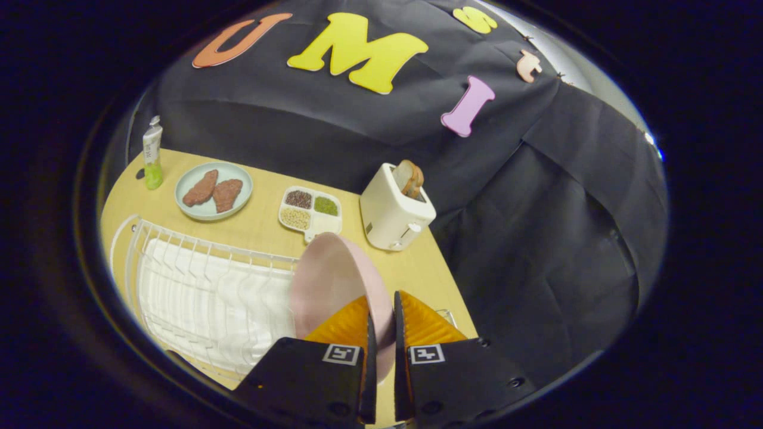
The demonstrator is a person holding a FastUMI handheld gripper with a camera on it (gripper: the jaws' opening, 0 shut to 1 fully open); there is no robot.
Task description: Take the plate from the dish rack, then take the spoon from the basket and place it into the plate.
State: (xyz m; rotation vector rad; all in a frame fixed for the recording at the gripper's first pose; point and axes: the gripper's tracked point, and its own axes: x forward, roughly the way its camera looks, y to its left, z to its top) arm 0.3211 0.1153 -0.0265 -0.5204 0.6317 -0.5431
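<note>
Firmly pinched pink plate by its rim between both fingers of gripper, on edge just above right end of white dish rack. Beyond, on wooden table: toaster with bread, divided tray, dish of meat, tube.

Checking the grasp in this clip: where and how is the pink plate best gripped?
By its rim, from above. The pink plate stands on edge at the dish rack, so only its thin upper rim fits between the fingers. The gripper already pinches that rim.
</note>
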